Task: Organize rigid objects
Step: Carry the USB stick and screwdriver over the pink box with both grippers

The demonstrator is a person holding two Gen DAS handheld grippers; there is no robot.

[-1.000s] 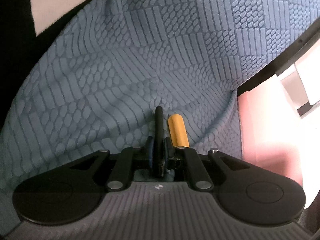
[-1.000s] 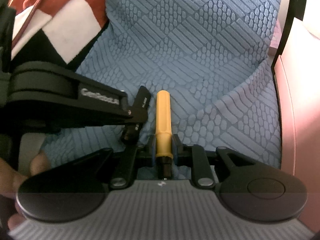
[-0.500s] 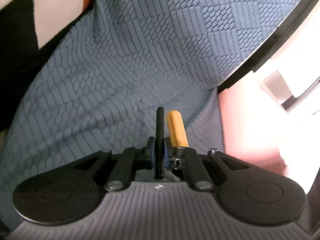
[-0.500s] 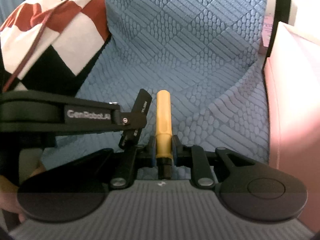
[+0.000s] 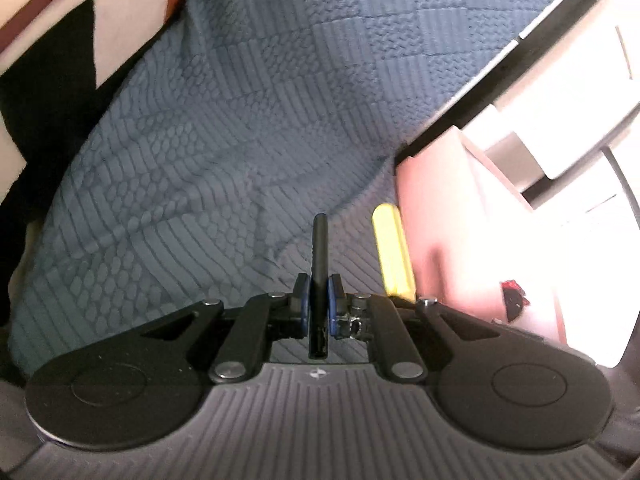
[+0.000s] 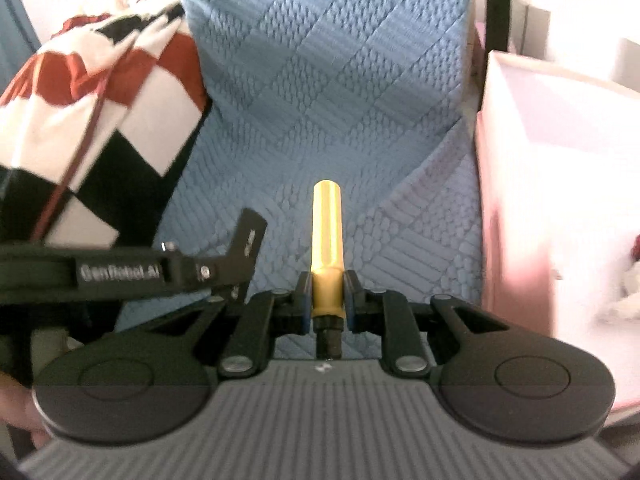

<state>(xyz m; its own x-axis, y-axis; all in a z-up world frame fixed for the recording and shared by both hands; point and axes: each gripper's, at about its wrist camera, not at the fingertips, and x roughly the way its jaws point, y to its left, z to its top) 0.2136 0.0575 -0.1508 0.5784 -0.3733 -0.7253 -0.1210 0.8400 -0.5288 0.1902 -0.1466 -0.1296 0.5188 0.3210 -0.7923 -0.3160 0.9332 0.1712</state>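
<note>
Left wrist view: my left gripper (image 5: 318, 300) has its jaws nearly closed on a thin black flat piece (image 5: 319, 248), which stands edge-on between the blue pads and pokes out ahead of them. It hangs clear of the blue textured cover (image 5: 240, 140) that fills the area beyond the jaws, so I judge this piece is picked up and in transit. Just right of the jaws I see the yellow cylinder (image 5: 392, 252), blurred, and beyond it to the right a pink box (image 5: 460, 220) with pale walls. What the black piece is exactly, I cannot tell.

Right wrist view: my right gripper (image 6: 326, 300) has its jaws closed to a narrow gap around the yellow cylinder (image 6: 327, 236), gripping it at its lower end where a dark stub sticks out behind the pads. The cylinder points straight ahead of the jaws, off the cover. To the left of the jaws the other gripper crosses the view with the black piece at its tip. The pink box (image 6: 560, 160) sits right of the jaws, open-topped. A checked cloth (image 6: 100, 100) lies far left.

So both pieces are in hand and neither is put away. What remains, as I judge it, is carrying them to wherever they belong, likely that box, and releasing them. I see nothing sorted yet.
</note>
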